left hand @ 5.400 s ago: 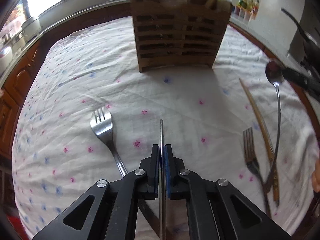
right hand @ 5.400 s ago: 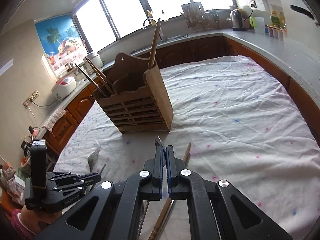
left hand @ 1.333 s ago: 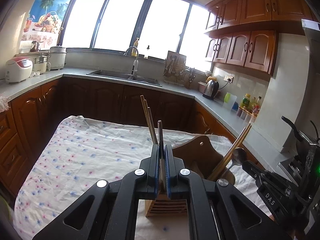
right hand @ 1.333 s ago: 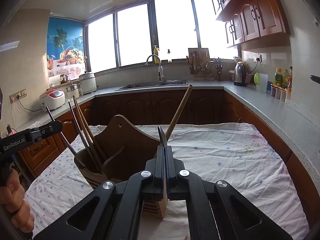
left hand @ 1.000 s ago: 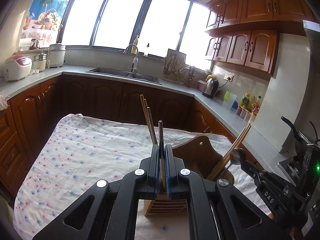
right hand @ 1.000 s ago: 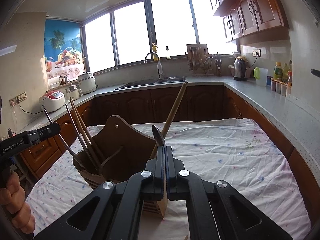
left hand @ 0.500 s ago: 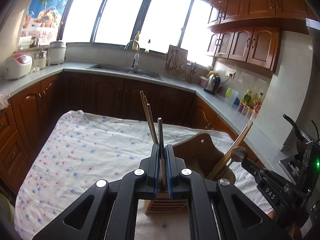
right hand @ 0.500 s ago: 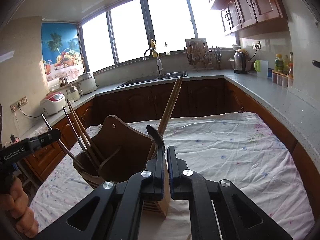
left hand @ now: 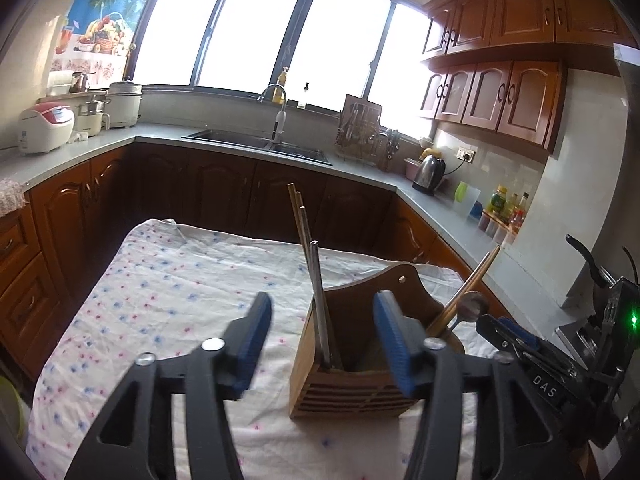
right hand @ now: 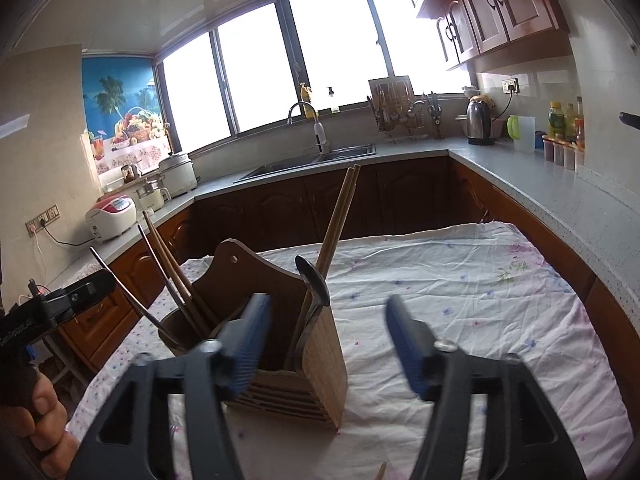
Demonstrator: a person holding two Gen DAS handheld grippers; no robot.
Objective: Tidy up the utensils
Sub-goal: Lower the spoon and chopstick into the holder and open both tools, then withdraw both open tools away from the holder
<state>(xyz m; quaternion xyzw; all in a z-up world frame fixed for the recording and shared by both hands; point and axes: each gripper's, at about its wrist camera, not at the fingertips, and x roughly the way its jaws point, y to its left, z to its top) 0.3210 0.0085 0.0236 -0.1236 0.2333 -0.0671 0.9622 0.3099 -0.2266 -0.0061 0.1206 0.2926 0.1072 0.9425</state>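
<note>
Table, draped in a white cloth with small pink and blue flowers; occupies the kitchen floor space in front of a dark wooden cabinet run and grey counter.

Wooden utensil holder, slatted front, tall arched back with a hanging hole; stands upright on the cloth, toward the near end of the table. In the right wrist view it shows as.

Left gripper: released. Its jaws have just been opening and stand wide apart, blue pads either side of the holder's left compartment; nothing pressed between them. The metal-handled utensil stands free in that compartment, leaning slightly, beside a pair of wooden chopsticks.

Right gripper: released. Its jaws have just been opening and stand wide apart, gripping nothing. The spoon rests bowl-up in the holder's right-hand compartment, touching two wooden chopsticks that lean out of the same compartment.

Further utensils: thin metal handles and wooden sticks fan out of the holder's far-left section in the right wrist view.

Person's hand, lower left of the right wrist view, wrapped around the left gripper's handle.

Background items: sink with tap, kettle, rice cooker.
</note>
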